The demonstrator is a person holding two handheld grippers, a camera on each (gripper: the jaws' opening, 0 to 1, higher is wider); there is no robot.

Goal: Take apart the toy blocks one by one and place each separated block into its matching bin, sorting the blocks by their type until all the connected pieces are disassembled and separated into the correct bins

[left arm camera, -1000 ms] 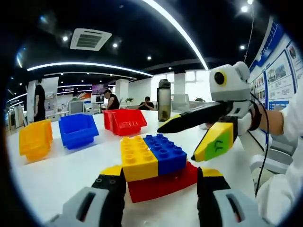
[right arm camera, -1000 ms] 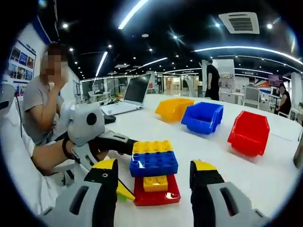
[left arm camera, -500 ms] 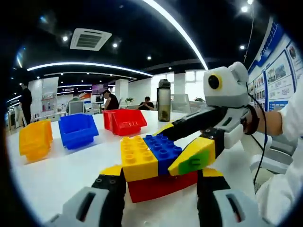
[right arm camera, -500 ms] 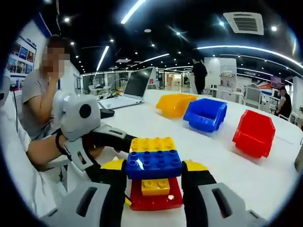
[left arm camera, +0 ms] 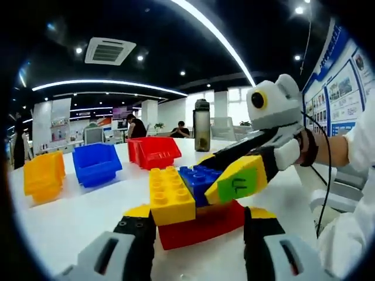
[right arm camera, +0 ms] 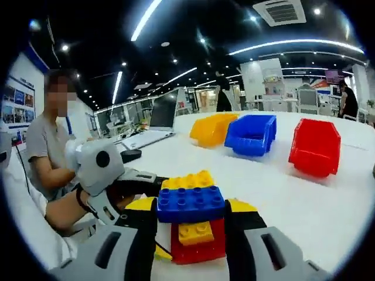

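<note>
A block stack sits on the white table [left arm camera: 70, 216]: a red base block [left arm camera: 202, 227] carries a yellow block [left arm camera: 170, 196] and a blue block [left arm camera: 196, 177]. My left gripper [left arm camera: 199, 225] is shut on the red base, one jaw on each side. In the left gripper view my right gripper [left arm camera: 206, 178] reaches in from the right and is shut on the blue block. In the right gripper view the blue block [right arm camera: 190, 204] is pinched between my right gripper [right arm camera: 190, 225] jaws, above a small yellow block [right arm camera: 196, 232] and the red base [right arm camera: 199, 250].
Yellow [left arm camera: 42, 175], blue [left arm camera: 96, 162] and red [left arm camera: 153, 151] bins stand in a row behind the stack, the same yellow [right arm camera: 214, 129], blue [right arm camera: 252, 134] and red [right arm camera: 313, 146] bins. A bottle [left arm camera: 203, 124] stands behind the red bin. A laptop [right arm camera: 161, 114] and a seated person [right arm camera: 47, 146] are on the far side.
My right gripper has moved in from open and apart and shut on the blue block. The left gripper has kept its hold on the red base.
</note>
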